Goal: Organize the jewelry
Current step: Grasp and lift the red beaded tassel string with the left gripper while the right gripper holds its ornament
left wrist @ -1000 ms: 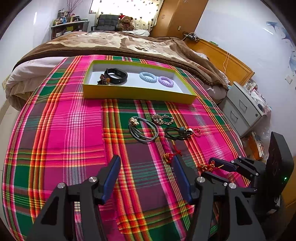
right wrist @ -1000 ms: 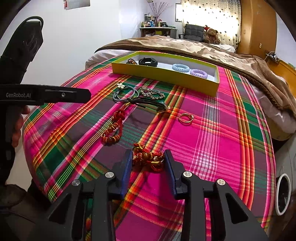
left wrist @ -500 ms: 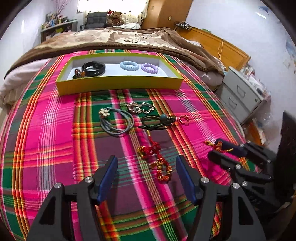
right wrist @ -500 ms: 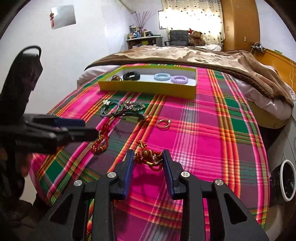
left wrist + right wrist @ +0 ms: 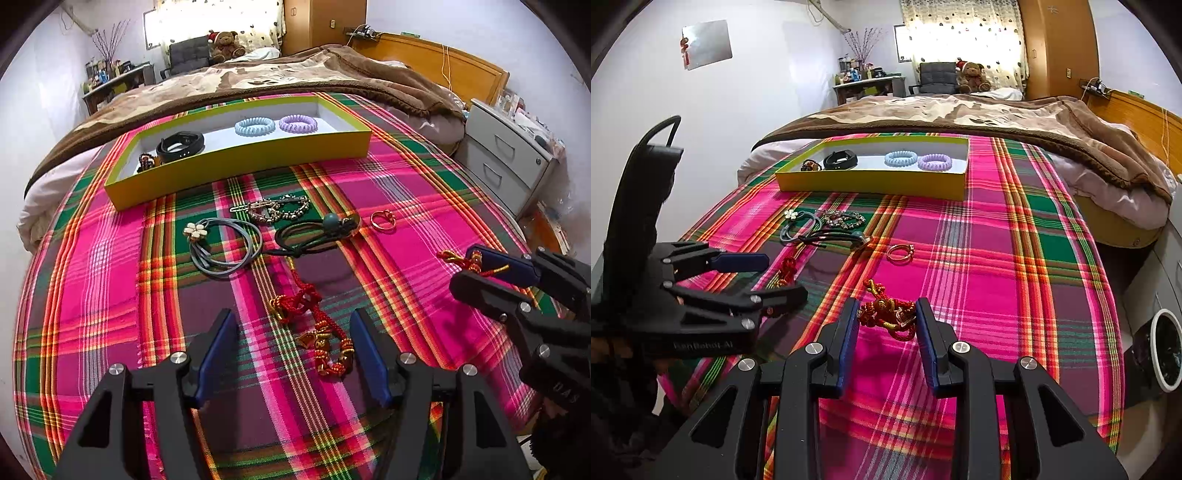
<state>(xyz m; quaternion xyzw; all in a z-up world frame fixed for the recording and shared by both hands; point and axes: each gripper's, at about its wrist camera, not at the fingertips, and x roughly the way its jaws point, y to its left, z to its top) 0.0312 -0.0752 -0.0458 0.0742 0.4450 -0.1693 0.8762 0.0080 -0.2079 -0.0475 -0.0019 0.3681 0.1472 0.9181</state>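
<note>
A yellow tray (image 5: 240,160) at the back of the plaid cloth holds a black band (image 5: 180,146), a blue coil tie (image 5: 255,126), a purple coil tie (image 5: 298,122) and a small beaded piece (image 5: 147,161). My left gripper (image 5: 293,349) is open, straddling a red and gold knotted bracelet (image 5: 317,332) on the cloth. My right gripper (image 5: 886,325) is shut on a second red and gold bracelet (image 5: 886,312), held just above the cloth; it also shows in the left wrist view (image 5: 476,260).
Loose on the cloth are a grey hair tie with a flower (image 5: 221,243), a beaded chain (image 5: 277,210), a black cord with a bead (image 5: 317,232) and a gold ring (image 5: 382,220). A brown blanket (image 5: 295,77) lies behind the tray; grey drawers (image 5: 509,155) stand at the right.
My left gripper has moved forward and right so the red bracelet now lies between its fingers. My right gripper has lifted its bracelet slightly and stayed shut on it.
</note>
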